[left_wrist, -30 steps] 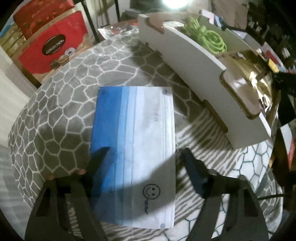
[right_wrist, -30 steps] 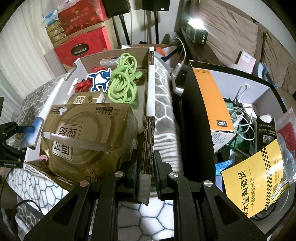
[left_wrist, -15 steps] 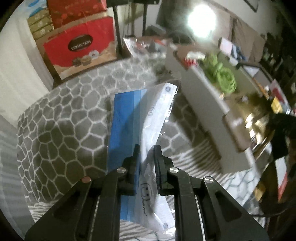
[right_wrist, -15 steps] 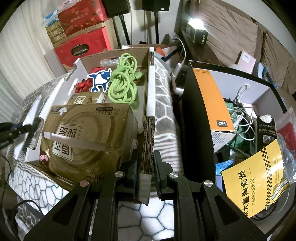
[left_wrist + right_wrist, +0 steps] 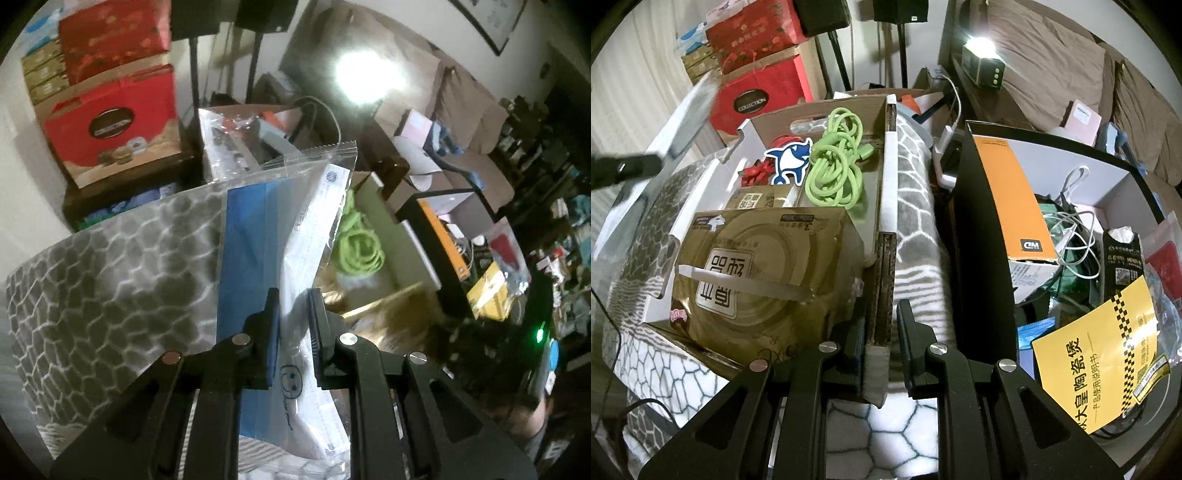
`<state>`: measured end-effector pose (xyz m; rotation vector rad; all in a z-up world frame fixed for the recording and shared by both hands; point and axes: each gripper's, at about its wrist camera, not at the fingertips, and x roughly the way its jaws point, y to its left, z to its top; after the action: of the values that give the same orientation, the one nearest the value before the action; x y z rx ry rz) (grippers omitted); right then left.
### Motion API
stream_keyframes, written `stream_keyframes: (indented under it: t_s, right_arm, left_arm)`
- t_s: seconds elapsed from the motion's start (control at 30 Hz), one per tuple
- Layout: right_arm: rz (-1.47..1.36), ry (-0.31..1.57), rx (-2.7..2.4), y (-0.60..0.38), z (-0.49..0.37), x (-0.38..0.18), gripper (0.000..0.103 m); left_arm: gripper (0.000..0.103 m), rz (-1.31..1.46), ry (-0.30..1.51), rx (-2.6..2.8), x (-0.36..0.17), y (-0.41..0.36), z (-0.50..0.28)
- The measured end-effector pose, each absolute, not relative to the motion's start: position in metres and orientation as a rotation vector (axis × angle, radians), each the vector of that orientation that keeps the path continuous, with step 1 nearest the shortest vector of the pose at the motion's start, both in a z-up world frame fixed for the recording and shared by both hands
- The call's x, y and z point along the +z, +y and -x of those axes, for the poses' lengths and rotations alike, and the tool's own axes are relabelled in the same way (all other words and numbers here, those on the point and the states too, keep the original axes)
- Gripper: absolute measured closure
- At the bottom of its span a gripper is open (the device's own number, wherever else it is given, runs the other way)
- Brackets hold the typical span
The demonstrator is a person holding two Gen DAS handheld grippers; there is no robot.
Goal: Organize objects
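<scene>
The left gripper (image 5: 293, 321) angles steeply down, clamped on the bagged face mask (image 5: 280, 236), lifted above the patterned blanket (image 5: 110, 258). The right gripper (image 5: 882, 332), tilted alike, pinches the cardboard box (image 5: 886, 236) wall.

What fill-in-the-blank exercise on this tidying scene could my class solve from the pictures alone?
1. The left gripper is shut on a clear bag holding a blue and white ____.
2. The right gripper is shut on the wall of the ____ box.
3. The coiled cable in that box is ____ in colour.
4. The shark sticker lies to the ____ of the cable in the right wrist view.

Missing words: face mask; cardboard; green; left
</scene>
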<state>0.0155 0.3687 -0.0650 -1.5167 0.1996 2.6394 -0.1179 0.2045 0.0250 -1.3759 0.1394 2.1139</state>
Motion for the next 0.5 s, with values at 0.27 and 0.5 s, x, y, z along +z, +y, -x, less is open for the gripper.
stream_keyframes:
  t_s: [0.27, 0.5]
  right_arm:
    - [1.514, 0.212, 2.643, 0.368, -0.014, -0.066, 0.087]
    - [1.513, 0.224, 2.65, 0.37, -0.014, -0.067, 0.087]
  left_arm:
    - [0.087, 1.517, 0.08, 2.148, 0.0, 0.25, 0.14]
    - [0.073, 1.658, -0.057, 2.153, -0.029, 0.256, 0.15]
